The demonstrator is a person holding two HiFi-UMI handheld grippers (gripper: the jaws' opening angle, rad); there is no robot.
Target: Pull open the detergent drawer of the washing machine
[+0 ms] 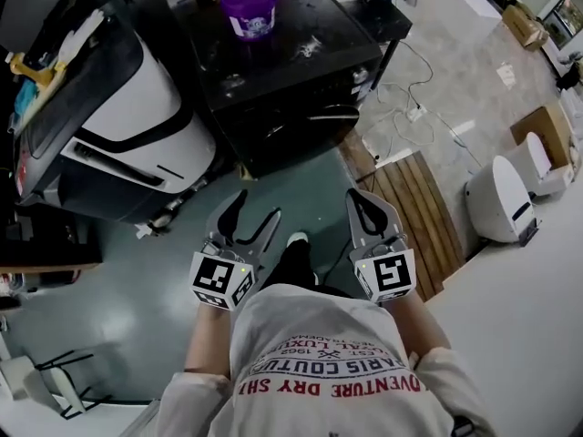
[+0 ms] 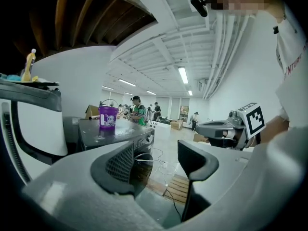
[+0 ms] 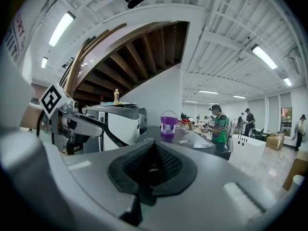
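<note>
The black washing machine (image 1: pixel 282 71) stands ahead of me, its dark front (image 1: pixel 291 130) facing my grippers. I cannot pick out the detergent drawer on that dark front. The left gripper view shows the machine (image 2: pixel 120 134) with its round door (image 2: pixel 142 165) beyond the jaws. My left gripper (image 1: pixel 253 215) hangs open with nothing between its pads (image 2: pixel 120 165), well short of the machine. My right gripper (image 1: pixel 367 212) is beside it, jaws shut together on nothing (image 3: pixel 151 170). Both are held level, close to my body.
A purple bucket (image 1: pixel 249 7) sits on the washer's top. A large white and black machine (image 1: pixel 118 126) stands to the left. A wooden pallet (image 1: pixel 419 208), floor cables (image 1: pixel 410 112) and a white appliance (image 1: pixel 501 198) lie to the right. Several people stand in the background (image 3: pixel 219 124).
</note>
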